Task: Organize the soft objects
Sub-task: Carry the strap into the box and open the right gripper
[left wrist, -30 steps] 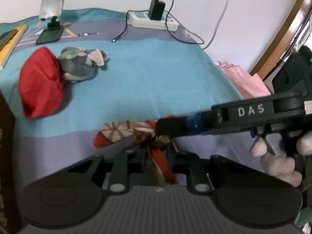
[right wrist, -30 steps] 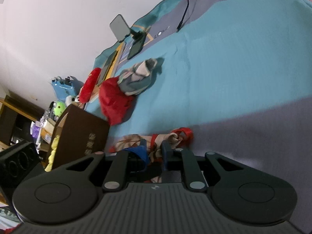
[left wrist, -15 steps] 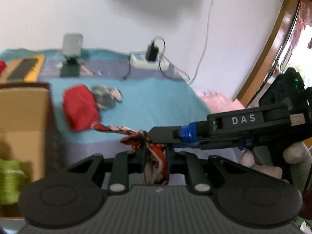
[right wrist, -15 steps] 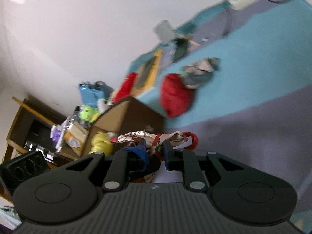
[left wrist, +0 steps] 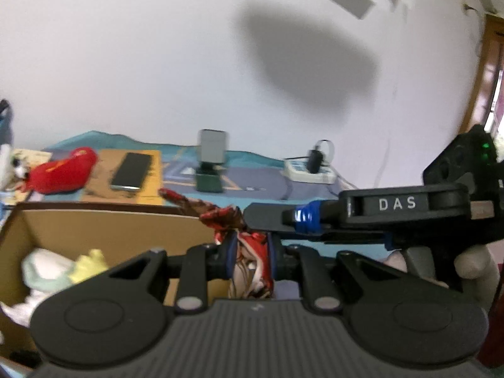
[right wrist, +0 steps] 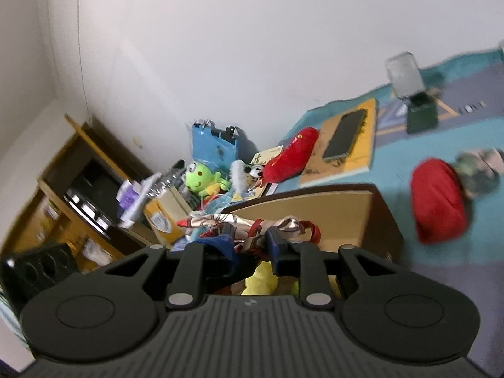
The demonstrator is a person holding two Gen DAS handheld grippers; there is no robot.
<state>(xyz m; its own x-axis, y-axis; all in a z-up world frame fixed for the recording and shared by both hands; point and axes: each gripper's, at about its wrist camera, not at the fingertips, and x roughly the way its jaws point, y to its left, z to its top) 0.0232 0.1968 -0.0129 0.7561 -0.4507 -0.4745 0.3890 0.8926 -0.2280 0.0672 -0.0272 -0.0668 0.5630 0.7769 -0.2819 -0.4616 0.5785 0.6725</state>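
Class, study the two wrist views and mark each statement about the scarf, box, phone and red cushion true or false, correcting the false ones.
1. Both grippers hold the scarf. True: left gripper and right gripper each have it between their fingers, though the right's jaws are opening.
2. The box is empty. False: soft items already lie inside.
3. The phone lies on a yellow book. True.
4. The red cushion is in the box. False: it lies on the bedspread.
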